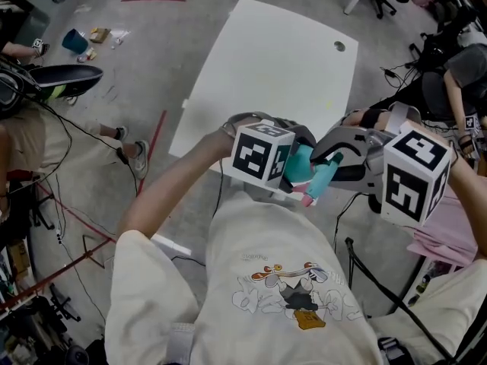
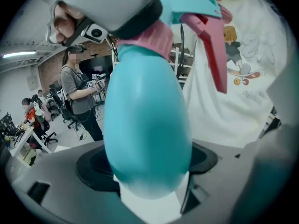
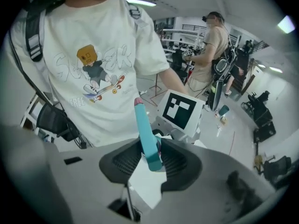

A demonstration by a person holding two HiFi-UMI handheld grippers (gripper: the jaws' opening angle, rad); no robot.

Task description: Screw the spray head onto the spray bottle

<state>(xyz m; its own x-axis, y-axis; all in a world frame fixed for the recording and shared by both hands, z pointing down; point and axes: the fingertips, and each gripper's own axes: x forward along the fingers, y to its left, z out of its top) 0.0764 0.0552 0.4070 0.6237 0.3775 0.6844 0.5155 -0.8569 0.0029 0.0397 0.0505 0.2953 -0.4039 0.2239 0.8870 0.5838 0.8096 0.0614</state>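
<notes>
Teal opaque spray bottle wears spray head.

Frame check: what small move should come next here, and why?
Probably roll the right gripper to twist the spray head tighter: its pink collar sits on the bottle neck, the right jaws clamp the head, and the left gripper holds the bottle body.

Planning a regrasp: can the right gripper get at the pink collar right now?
Probably not as is. The right gripper is shut on the spray head, so its jaws are occupied. The pink collar sits exposed above the bottle, which the left gripper clamps; letting go first looks necessary.
</notes>
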